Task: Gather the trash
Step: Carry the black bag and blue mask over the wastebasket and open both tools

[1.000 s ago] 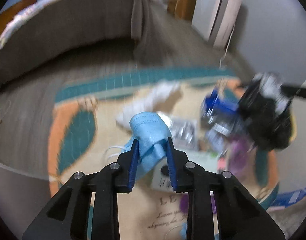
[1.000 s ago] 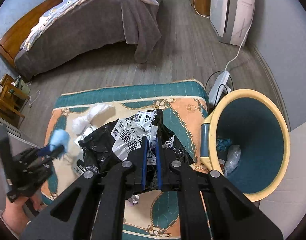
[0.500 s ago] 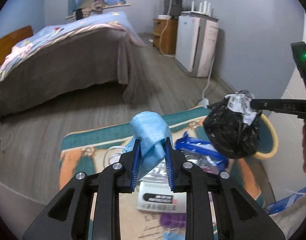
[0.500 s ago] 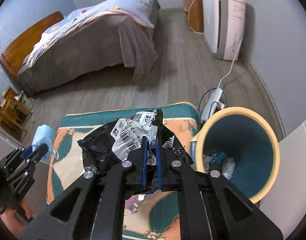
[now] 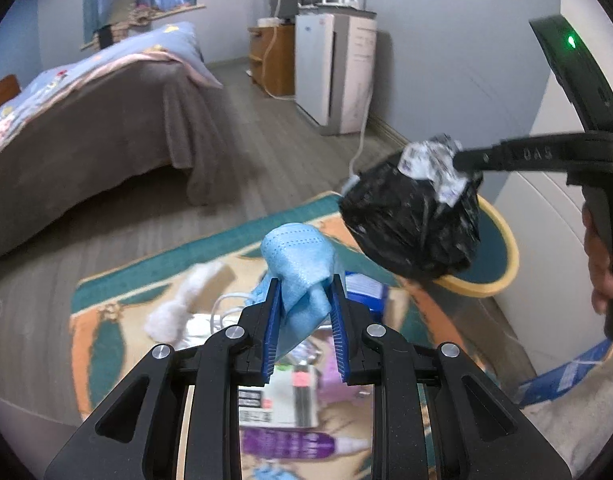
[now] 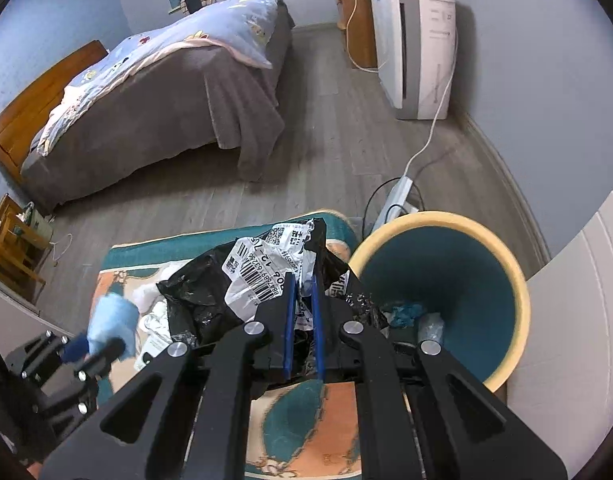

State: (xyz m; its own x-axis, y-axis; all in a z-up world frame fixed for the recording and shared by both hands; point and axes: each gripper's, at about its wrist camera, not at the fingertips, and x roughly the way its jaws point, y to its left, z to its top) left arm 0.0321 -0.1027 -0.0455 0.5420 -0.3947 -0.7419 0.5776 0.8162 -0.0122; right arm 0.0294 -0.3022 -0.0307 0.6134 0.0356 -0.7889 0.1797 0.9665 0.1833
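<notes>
My left gripper (image 5: 303,286) is shut on a crumpled blue face mask (image 5: 299,264), held above the patterned rug (image 5: 118,304). In the right wrist view the same mask (image 6: 110,320) shows at the lower left in that left gripper (image 6: 98,350). My right gripper (image 6: 302,280) is shut on a black plastic bag with a white barcode label (image 6: 210,292). From the left wrist view the bag (image 5: 414,224) hangs in front of the bin. The teal bin with a yellow rim (image 6: 518,292) stands just right of the bag, with some trash inside.
Loose trash lies on the rug: white tissue (image 5: 182,300), a printed box (image 5: 278,400), a purple tube (image 5: 290,444). A bed (image 6: 166,92) stands beyond, a white appliance (image 6: 418,40) by the wall, a power strip (image 6: 396,196) near the bin. A hand (image 5: 602,264) grips the right handle.
Both grippers have risen and swung right toward the bin, keeping their loads. More of the room shows in both views, and the bin sits closer to the black bag.
</notes>
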